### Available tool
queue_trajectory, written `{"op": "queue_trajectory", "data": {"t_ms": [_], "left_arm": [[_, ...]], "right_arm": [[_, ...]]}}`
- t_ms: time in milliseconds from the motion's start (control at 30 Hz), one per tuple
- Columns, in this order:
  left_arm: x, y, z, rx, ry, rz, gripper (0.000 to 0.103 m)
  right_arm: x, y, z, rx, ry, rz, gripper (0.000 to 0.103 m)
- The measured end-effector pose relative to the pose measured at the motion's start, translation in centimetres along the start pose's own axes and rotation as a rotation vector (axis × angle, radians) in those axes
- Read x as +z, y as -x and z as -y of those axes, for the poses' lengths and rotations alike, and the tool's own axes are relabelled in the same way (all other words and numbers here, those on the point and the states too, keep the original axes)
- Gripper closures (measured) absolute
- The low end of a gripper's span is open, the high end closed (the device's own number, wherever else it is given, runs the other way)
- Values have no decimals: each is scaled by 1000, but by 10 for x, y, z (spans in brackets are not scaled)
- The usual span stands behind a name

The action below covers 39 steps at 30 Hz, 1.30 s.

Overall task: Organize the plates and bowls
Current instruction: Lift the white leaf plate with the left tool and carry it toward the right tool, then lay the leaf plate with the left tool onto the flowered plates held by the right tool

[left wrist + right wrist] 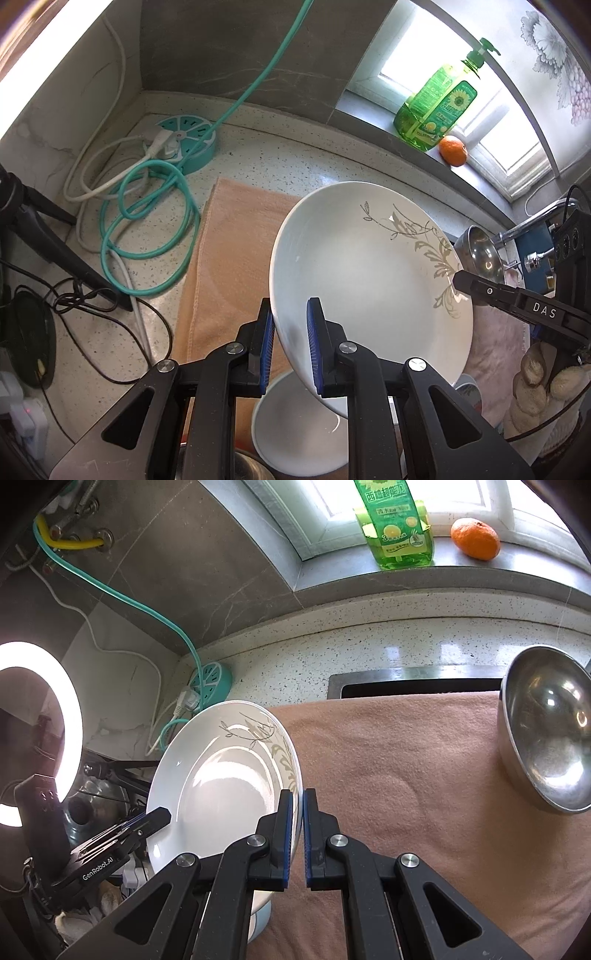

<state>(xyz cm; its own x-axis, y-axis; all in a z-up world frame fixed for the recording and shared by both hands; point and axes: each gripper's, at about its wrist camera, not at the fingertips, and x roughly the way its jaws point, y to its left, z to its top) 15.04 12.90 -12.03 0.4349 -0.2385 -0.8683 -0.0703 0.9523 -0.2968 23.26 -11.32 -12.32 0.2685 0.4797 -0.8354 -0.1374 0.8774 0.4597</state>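
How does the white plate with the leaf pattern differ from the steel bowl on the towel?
The white plate is shallow, glossy ceramic with a grey leaf pattern; the steel bowl is deep, plain, mirror-like metal. The plate is held tilted in the air, gripped at opposite rims by the left hand-held gripper and right hand-held gripper; the bowl rests on the pink towel, untouched. Both are round and empty.

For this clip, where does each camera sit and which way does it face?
Left wrist: on the left gripper, looking steeply down at the counter corner; its fingers clamp the plate rim; the right gripper and a gloved hand show at right.
Right wrist: on the right gripper, looking down over the towel toward the window; it pinches the plate's opposite rim; the left gripper shows at left.
Shared: plate, steel bowl, soap bottle, orange.
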Motion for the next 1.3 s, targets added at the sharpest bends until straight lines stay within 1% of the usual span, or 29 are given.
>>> {"op": "queue_trajectory", "data": {"t_ms": [267,567,1033,1300], "left_arm": [[-14,10,20,-22,-33,-1,88],[-29,13,42,-44,-67,-8,88],[-48,10,88,-81,-142,-34,88],[-67,5,110,-108,-168,-63,88]], "right_arm": [[-20,29,10,-9,-18,34,98],[-42,52,25,-21,-51,59,98],[-76,90,66,-43,-133,109,98],[-101,112,89,-55,-171,139,98]]}}
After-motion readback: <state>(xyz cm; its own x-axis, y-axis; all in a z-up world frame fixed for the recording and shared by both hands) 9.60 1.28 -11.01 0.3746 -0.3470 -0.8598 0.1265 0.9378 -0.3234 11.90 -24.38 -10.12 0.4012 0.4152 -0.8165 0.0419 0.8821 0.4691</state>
